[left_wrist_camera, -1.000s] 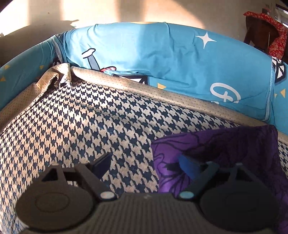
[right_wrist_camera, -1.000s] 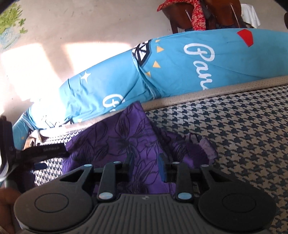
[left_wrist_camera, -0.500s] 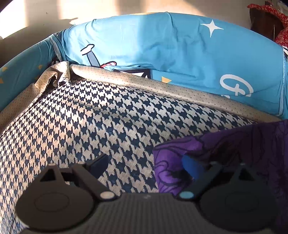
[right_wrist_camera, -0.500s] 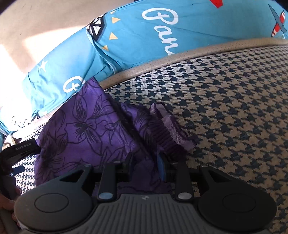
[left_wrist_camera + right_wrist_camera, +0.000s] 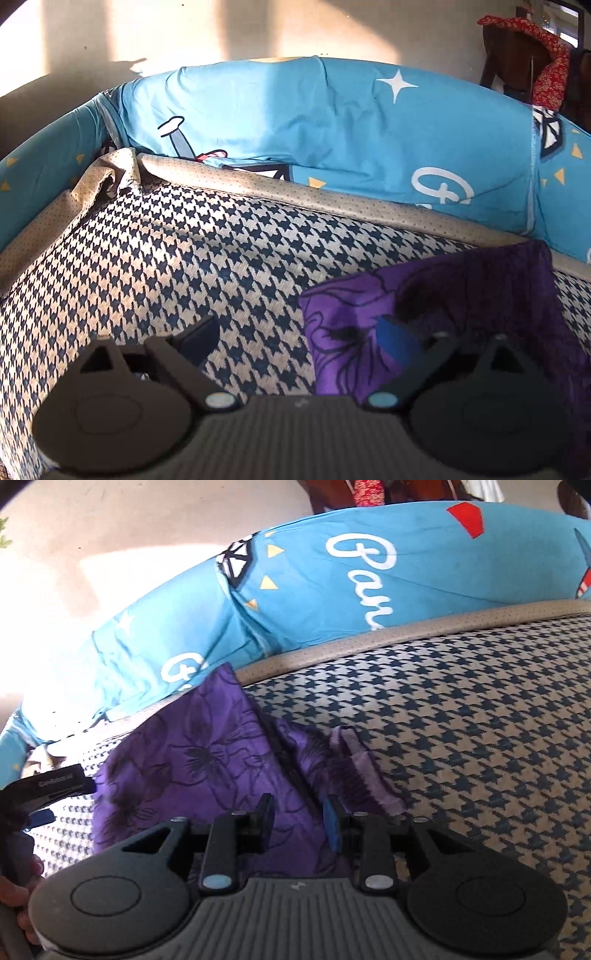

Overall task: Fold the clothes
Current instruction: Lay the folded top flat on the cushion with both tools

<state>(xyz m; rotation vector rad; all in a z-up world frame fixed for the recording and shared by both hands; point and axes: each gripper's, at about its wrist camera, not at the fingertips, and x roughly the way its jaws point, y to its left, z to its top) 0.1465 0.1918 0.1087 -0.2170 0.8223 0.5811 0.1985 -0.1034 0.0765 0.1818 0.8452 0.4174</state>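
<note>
Lying bunched on a houndstooth cover (image 5: 480,716), the purple garment (image 5: 192,771) sits near the far edge, its top corner touching the tan border (image 5: 406,635) below a blue bolster (image 5: 369,590). The right tongs (image 5: 298,821) stand part open, with a narrow gap between the jaws, over the garment's near edge; cloth shows in that gap, but the jaws do not look pressed onto it. The left tongs (image 5: 299,338) stand wide: the left jaw is over bare cover, the right jaw over or against the garment's left edge, and the view does not settle whether it touches. A ribbed lilac band (image 5: 364,775) lies loose at the garment's right side. The fold looks barely begun, since the cloth is still rumpled, with a ridge running down its middle. The main risk is a shallow bite: if either tongs close on only the top layer, the layers beneath would probably slide and the fold come out crooked. A left grab so near the edge could also miss the cloth entirely, or pinch the cover with it and drag both. The loose band may tuck under unseen.
</note>
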